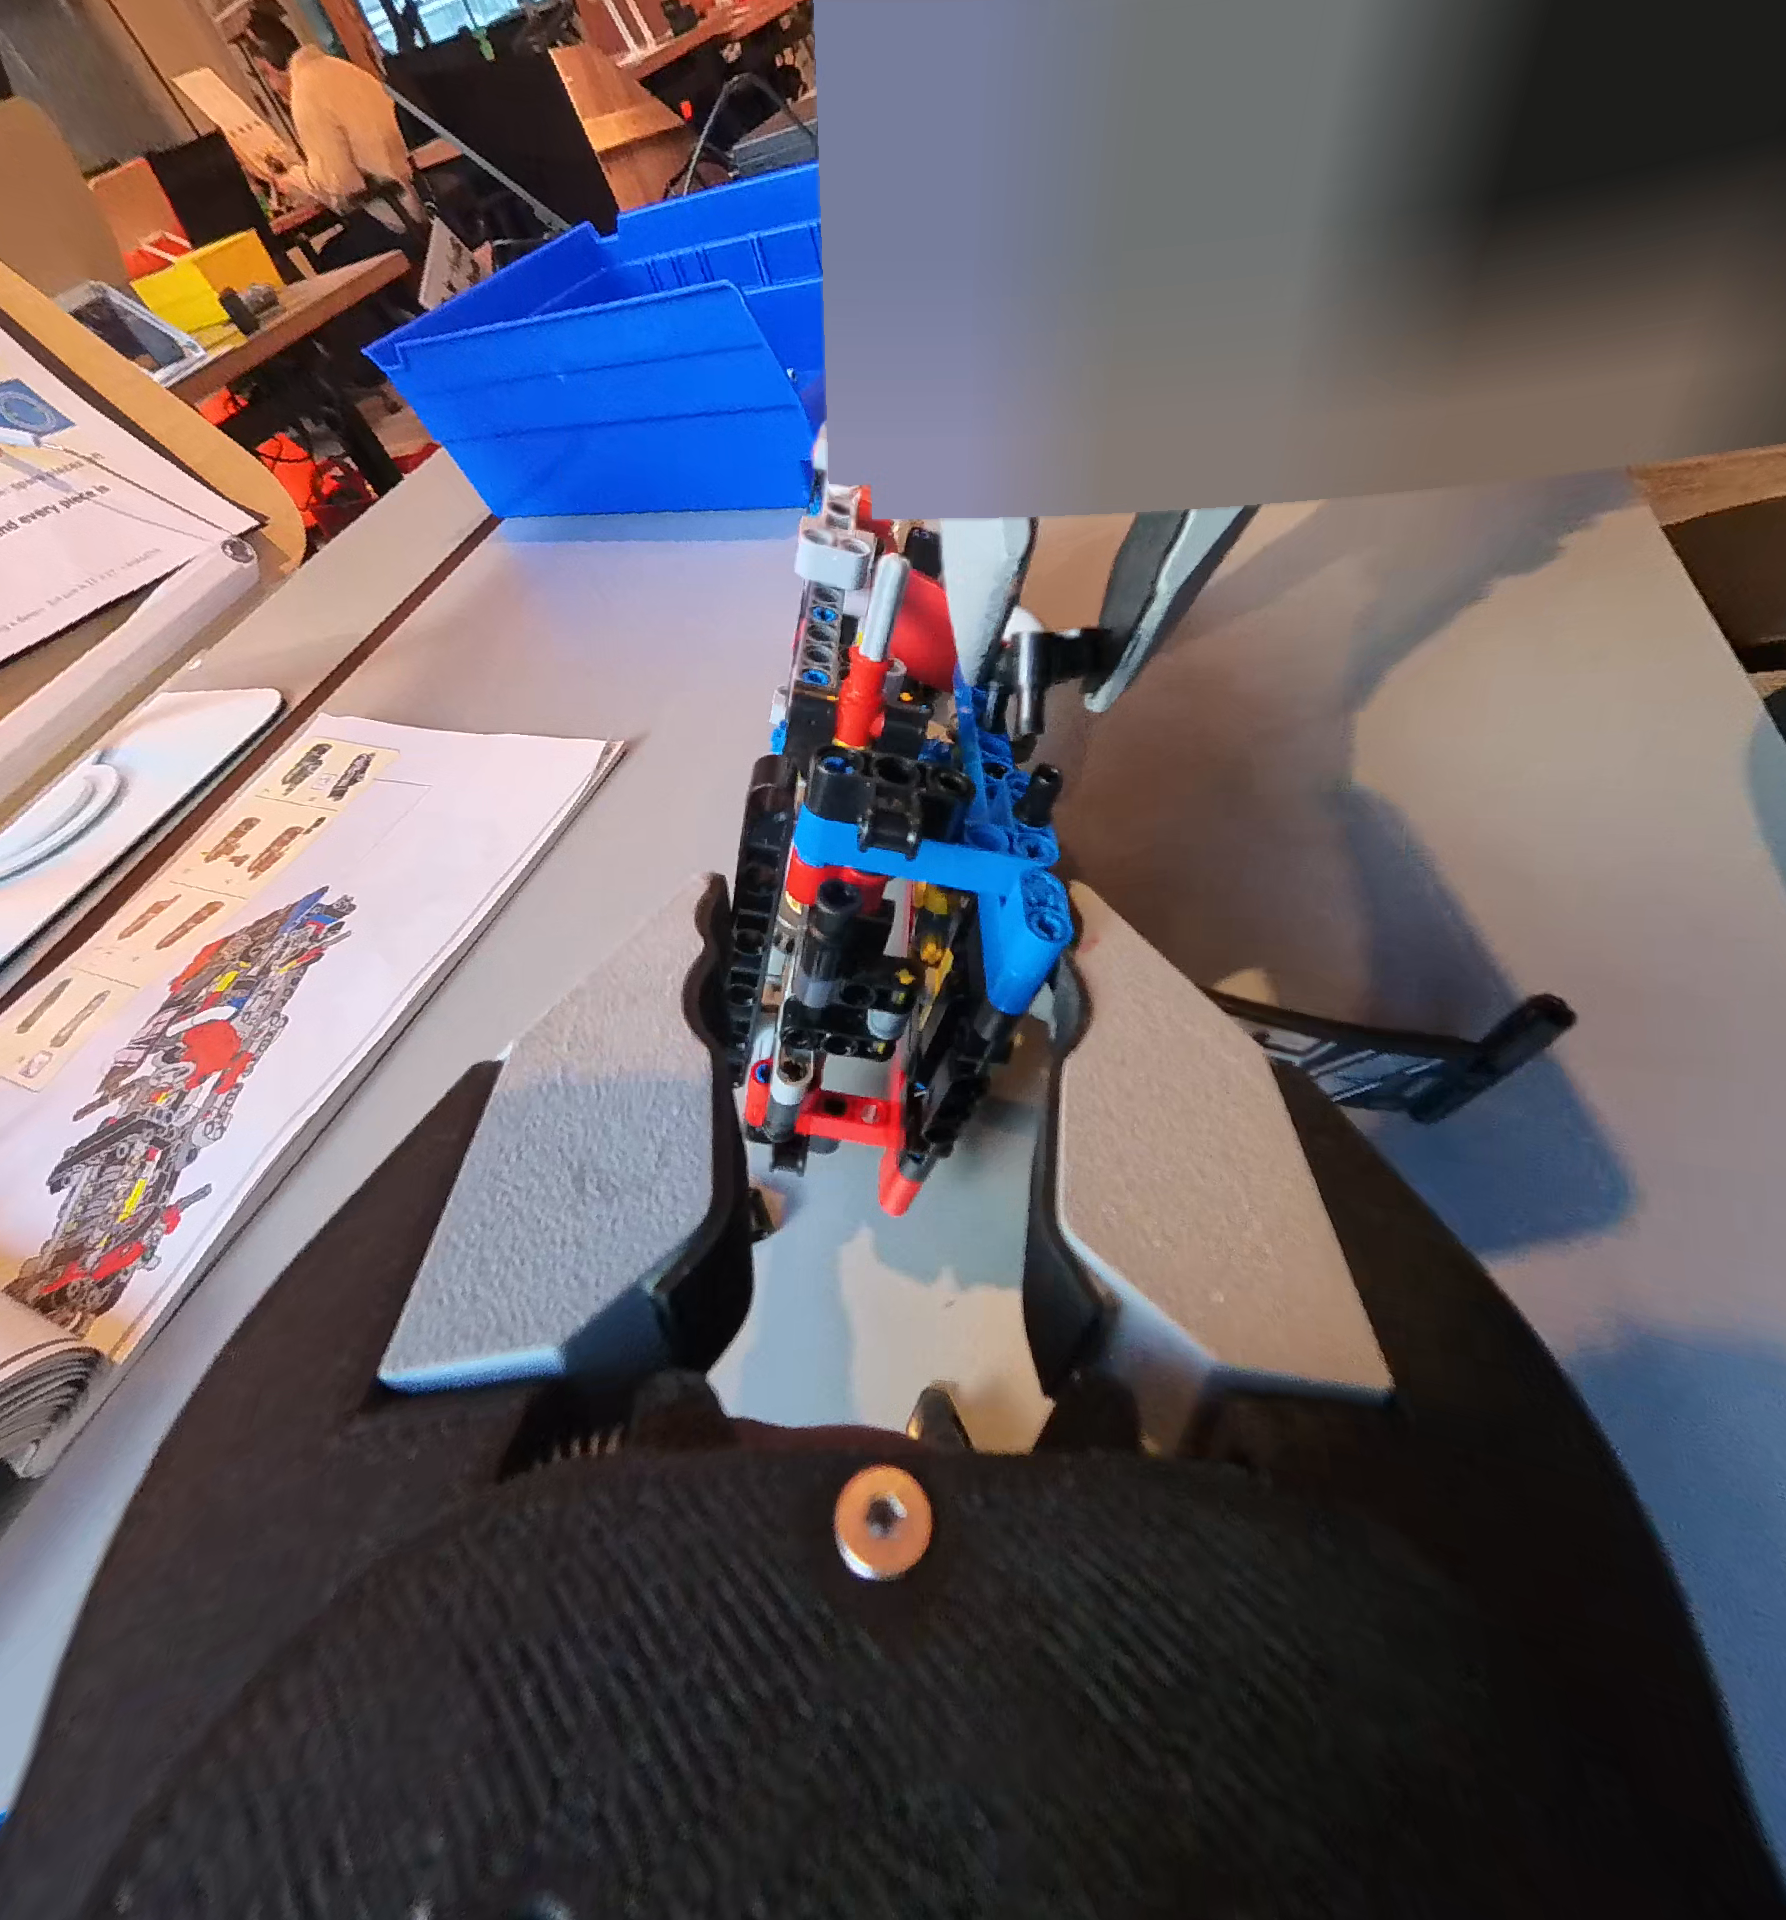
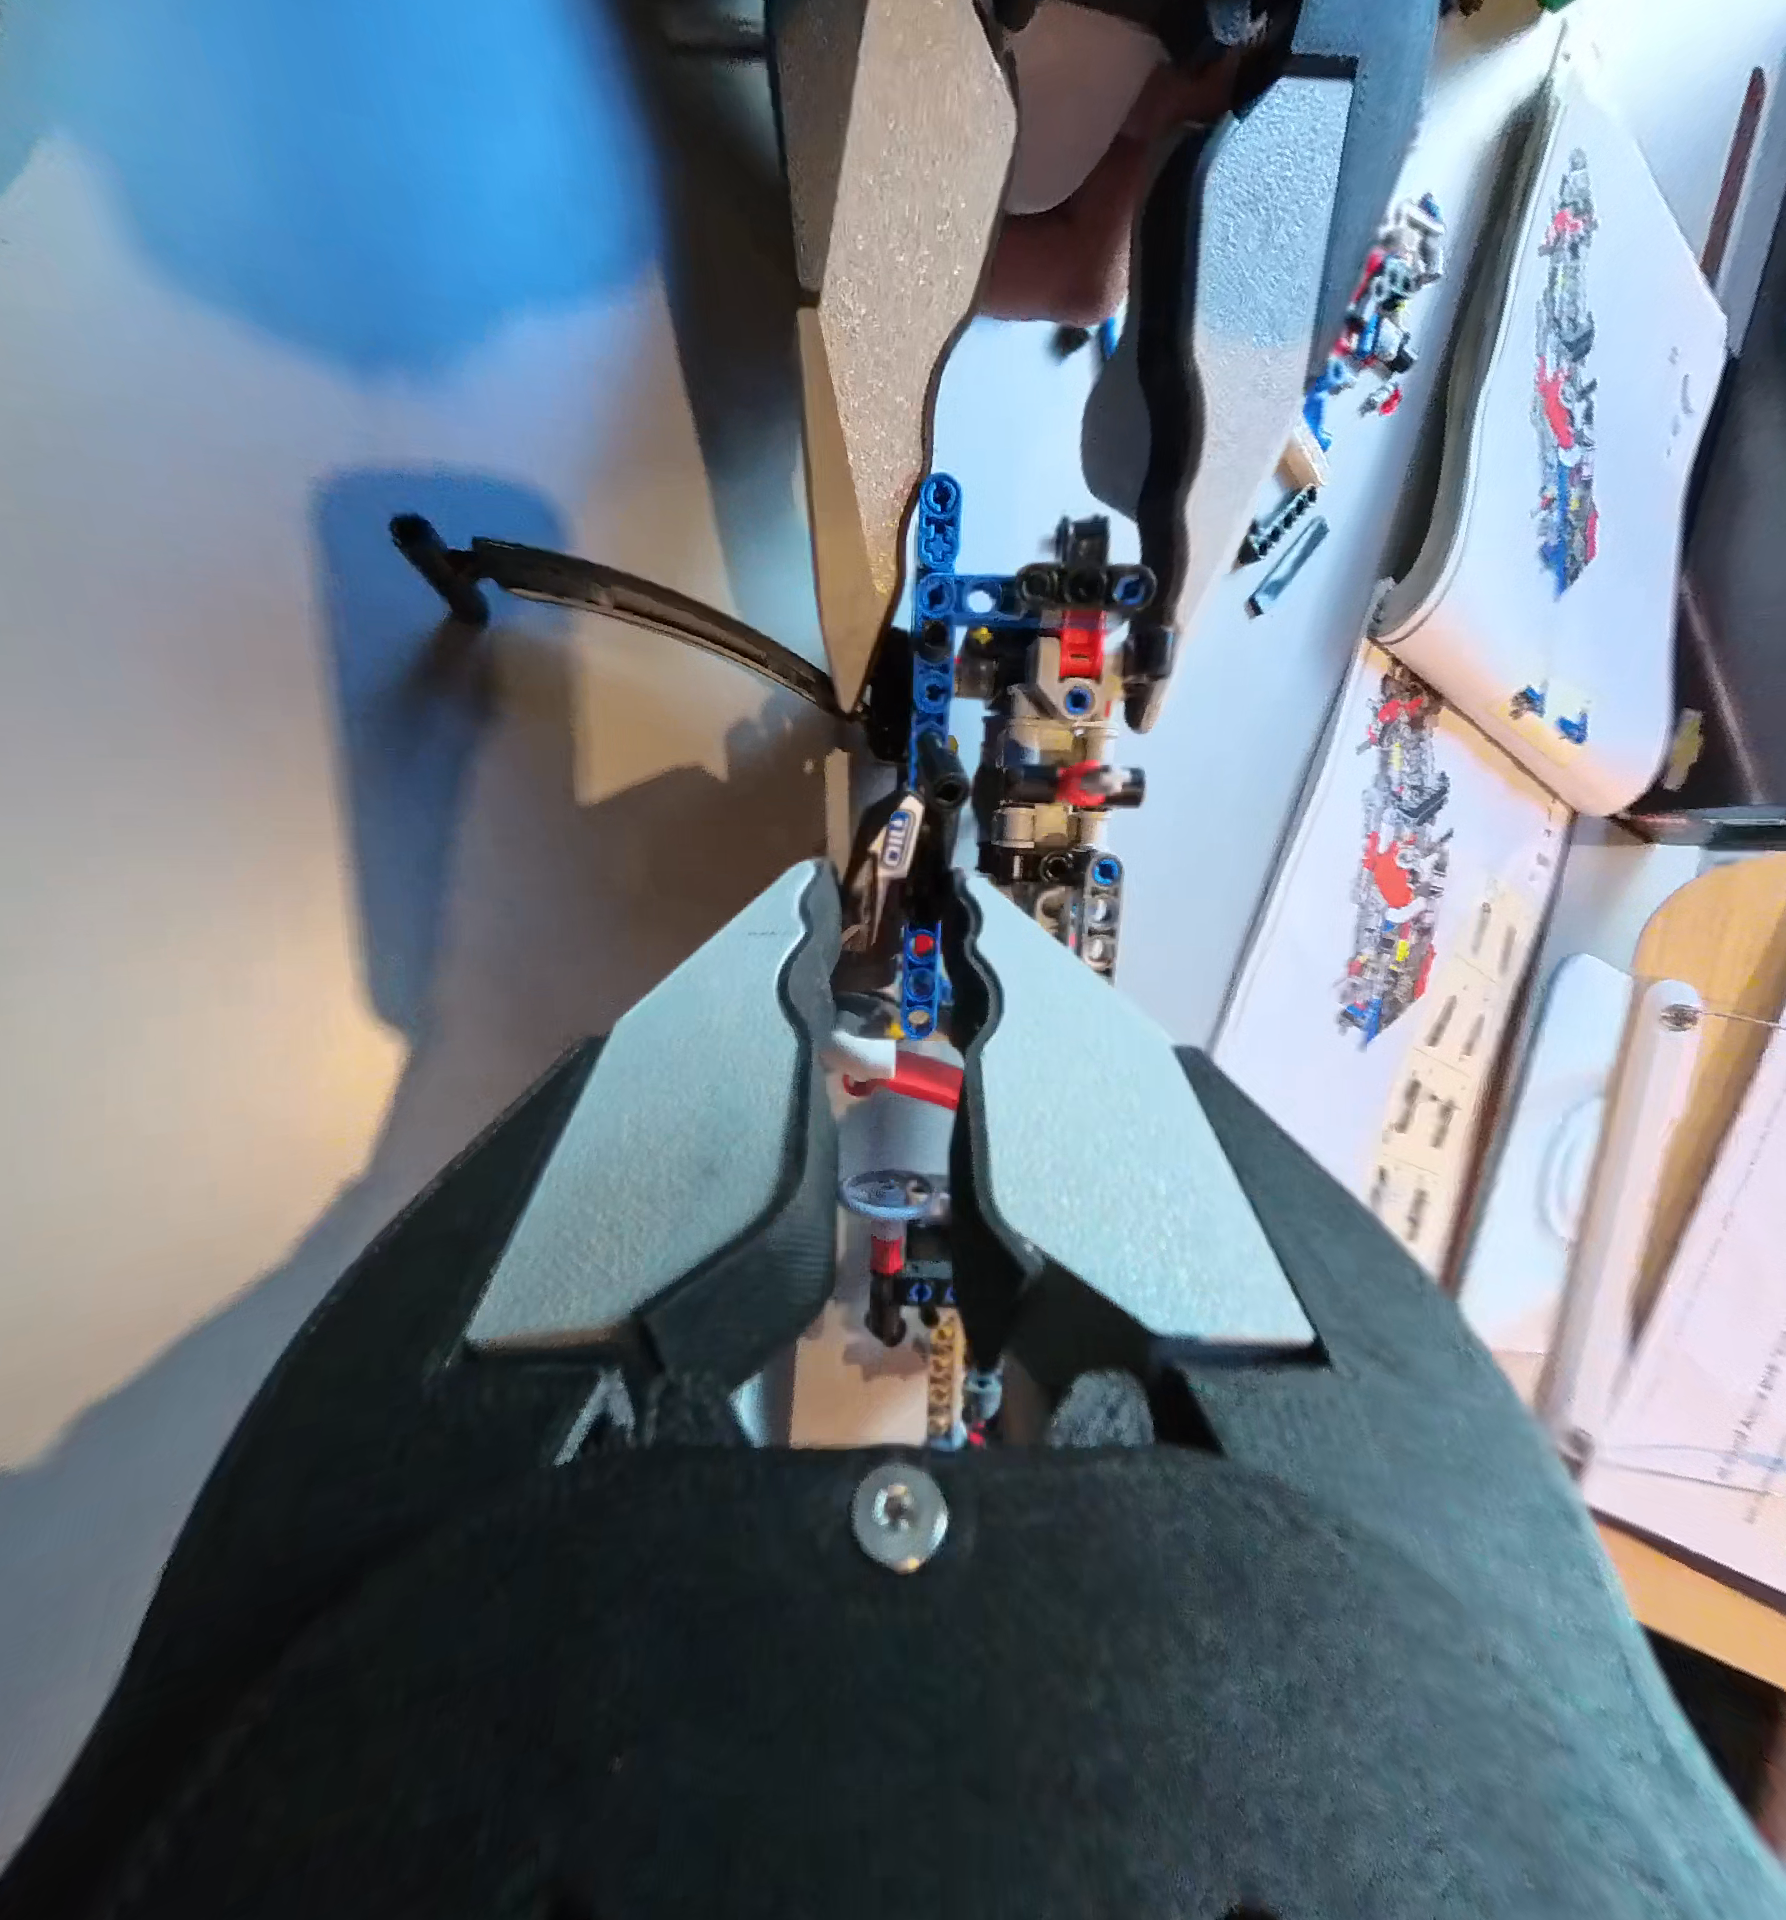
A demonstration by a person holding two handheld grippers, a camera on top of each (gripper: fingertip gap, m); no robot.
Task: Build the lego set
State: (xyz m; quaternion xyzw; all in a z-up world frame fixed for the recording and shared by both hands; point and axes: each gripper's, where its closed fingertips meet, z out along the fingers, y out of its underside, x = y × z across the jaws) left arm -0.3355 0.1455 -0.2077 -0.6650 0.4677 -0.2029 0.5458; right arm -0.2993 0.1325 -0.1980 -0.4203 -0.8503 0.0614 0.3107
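Observation:
A partly built lego model (image 1: 868, 790) of black, blue, red and grey beams is held upright over the grey table (image 1: 1388, 779). My left gripper (image 1: 889, 914) is shut on its near end, with a finger against each side. My right gripper (image 1: 1040, 675) comes in from the far side. In the right wrist view my right gripper (image 2: 889, 883) is shut on the model (image 2: 1055, 686) around a blue beam and a grey cylinder. The left gripper (image 2: 1003, 707) holds the model's far end there. A long curved black piece (image 1: 1388, 1049) lies on the table to the right and also shows in the right wrist view (image 2: 640, 603).
An open instruction booklet (image 1: 349, 935) lies left of the model and also shows in the right wrist view (image 2: 1388, 935). A blue bin (image 1: 608, 395) stands at the back. A few small loose pieces (image 2: 1284, 551) lie by the booklet. A printed sheet on a board (image 1: 37, 499) stands far left. Some 5 cm of space lies between my two pairs of fingers.

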